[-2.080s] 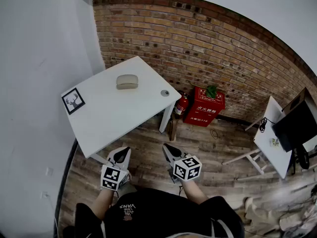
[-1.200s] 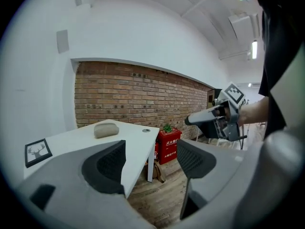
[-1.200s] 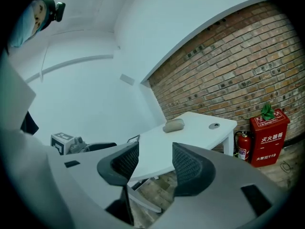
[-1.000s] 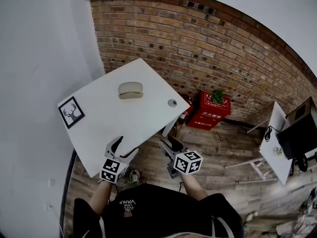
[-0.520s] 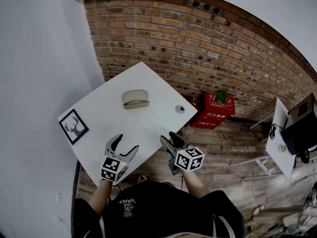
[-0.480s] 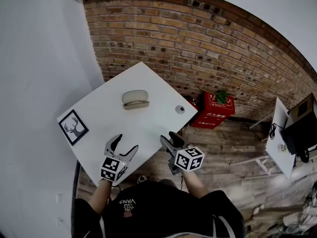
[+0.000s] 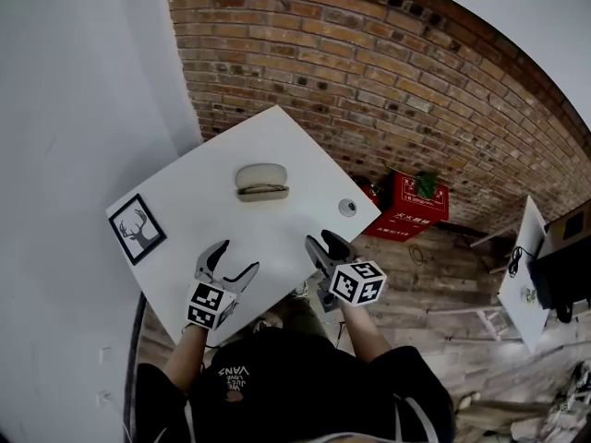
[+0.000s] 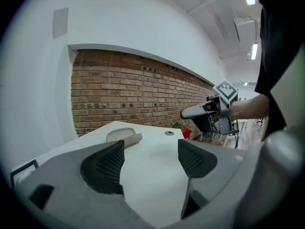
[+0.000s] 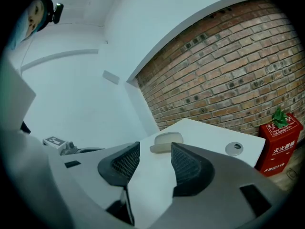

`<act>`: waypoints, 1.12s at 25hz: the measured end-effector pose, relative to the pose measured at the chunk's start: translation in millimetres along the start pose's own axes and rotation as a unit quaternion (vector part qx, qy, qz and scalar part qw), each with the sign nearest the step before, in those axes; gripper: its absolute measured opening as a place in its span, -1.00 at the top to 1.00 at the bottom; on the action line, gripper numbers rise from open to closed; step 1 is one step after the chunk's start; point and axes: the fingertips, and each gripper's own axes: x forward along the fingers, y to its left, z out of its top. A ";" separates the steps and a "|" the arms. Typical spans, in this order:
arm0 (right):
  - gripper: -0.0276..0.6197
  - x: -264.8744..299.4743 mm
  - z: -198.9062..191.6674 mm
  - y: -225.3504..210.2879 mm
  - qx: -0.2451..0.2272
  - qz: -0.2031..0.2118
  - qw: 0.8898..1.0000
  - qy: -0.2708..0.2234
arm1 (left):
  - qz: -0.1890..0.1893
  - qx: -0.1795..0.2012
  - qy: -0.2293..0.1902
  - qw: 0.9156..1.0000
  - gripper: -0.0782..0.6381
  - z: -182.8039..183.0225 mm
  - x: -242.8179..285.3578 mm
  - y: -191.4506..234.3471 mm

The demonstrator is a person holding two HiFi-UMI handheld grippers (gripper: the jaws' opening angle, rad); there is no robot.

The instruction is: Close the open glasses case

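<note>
Head view: your left tongs (image 7: 231, 258) apart, right tongs (image 7: 323, 242) closing, both empty at surface (image 7: 286, 137) edge; bare stretch to glasses case (image 7: 261, 181).

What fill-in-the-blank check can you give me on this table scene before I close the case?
The glasses case on the white table has its lid ___.
The framed picture at the table's corner shows a ___.
The left tool holds ___.
The red box stands by the ___ wall.
Missing words: open; deer; nothing; brick.
</note>
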 end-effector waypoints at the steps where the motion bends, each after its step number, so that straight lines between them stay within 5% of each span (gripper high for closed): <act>1: 0.34 7.6 2.6 -4.6 -0.001 0.004 1.000 0.003 | 0.006 -0.002 -0.001 1.000 -0.19 0.2 3.6 4.4; 28: 0.41 233.3 56.0 -104.2 -0.085 0.133 0.977 0.143 | 0.164 -0.035 0.046 0.985 -0.18 -5.1 140.0 104.0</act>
